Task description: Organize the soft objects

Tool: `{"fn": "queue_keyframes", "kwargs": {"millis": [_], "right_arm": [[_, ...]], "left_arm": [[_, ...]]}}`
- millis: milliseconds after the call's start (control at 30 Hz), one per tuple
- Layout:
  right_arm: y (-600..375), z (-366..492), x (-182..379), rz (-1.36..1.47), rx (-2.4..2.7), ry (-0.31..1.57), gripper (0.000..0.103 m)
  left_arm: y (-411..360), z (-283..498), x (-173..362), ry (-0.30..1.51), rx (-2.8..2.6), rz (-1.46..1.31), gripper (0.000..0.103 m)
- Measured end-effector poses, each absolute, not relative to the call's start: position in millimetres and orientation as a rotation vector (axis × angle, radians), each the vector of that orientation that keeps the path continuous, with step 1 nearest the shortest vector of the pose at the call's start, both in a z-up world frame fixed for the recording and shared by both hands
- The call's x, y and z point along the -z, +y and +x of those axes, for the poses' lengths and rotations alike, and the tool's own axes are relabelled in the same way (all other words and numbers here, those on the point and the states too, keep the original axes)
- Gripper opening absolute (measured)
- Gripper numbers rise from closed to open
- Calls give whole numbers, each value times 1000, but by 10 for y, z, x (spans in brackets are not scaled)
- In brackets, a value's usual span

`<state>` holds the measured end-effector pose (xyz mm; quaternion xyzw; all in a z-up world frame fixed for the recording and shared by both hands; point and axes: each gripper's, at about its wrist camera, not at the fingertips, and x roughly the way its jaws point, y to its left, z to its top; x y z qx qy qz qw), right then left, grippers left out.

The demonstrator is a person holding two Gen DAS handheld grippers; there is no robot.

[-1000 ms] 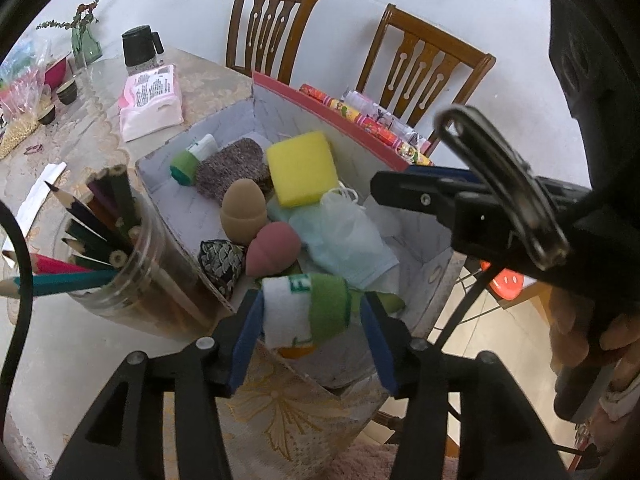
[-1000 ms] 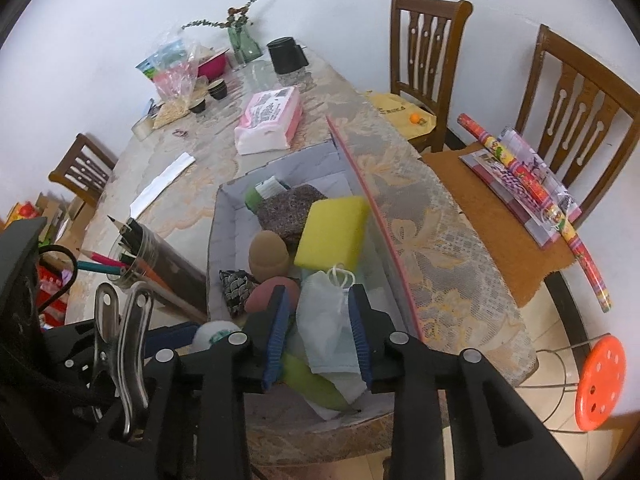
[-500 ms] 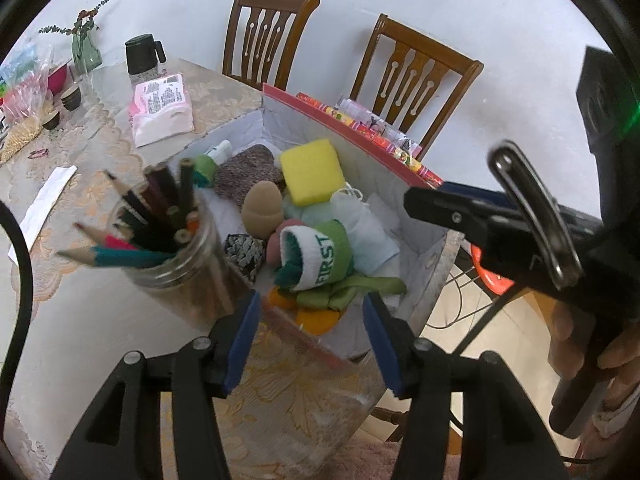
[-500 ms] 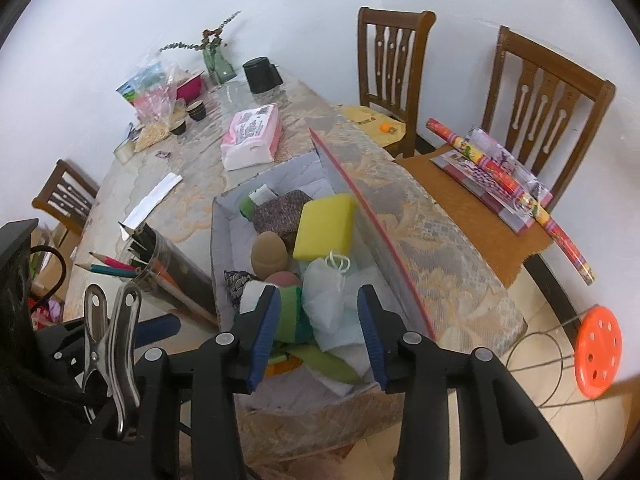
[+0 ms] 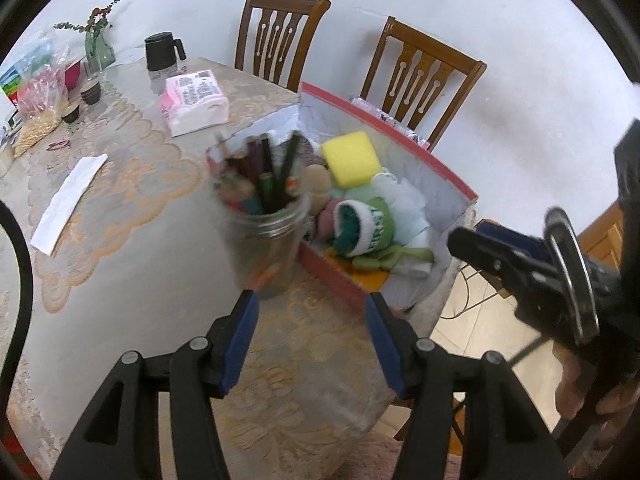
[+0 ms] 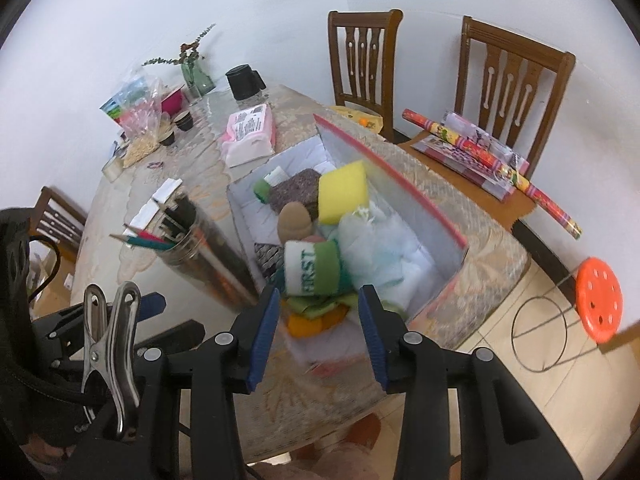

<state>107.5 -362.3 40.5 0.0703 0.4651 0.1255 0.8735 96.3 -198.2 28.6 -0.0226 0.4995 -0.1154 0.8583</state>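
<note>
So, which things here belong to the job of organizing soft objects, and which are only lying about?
Part of the job:
- box
- rolled sock
- yellow sponge
- beige makeup sponge
- face mask

Just lying about:
- pencil jar
- tissue pack
- black mug
- vase
- wrapping paper roll
- orange stool

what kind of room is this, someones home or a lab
Most likely a home dining room. Wooden dining chairs stand around a table with a lace-patterned cloth, and on it sit everyday things: a pack of tissues, a black mug and a small vase of sprigs.
</note>
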Motion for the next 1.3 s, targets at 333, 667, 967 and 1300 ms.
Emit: {"fn": "queue_keyframes", "kwargs": {"millis": [333, 667, 967, 1300], "right_arm": [[-3203, 680, -290, 220, -194, 988, 42], [-2756, 443, -151, 216, -180, 1021, 42], [-2706, 426, -91, 234, -157, 1041, 42], [-2658, 414, -79, 235, -141, 1051, 42]], "left_arm": [[-1602, 851, -274, 1047, 208, -18, 58], [-1338, 782, -146, 1070, 184, -2, 58], [-1280, 746, -88, 1086, 190, 15, 58], [-1259, 742, -56, 1092, 198, 11, 60]]}}
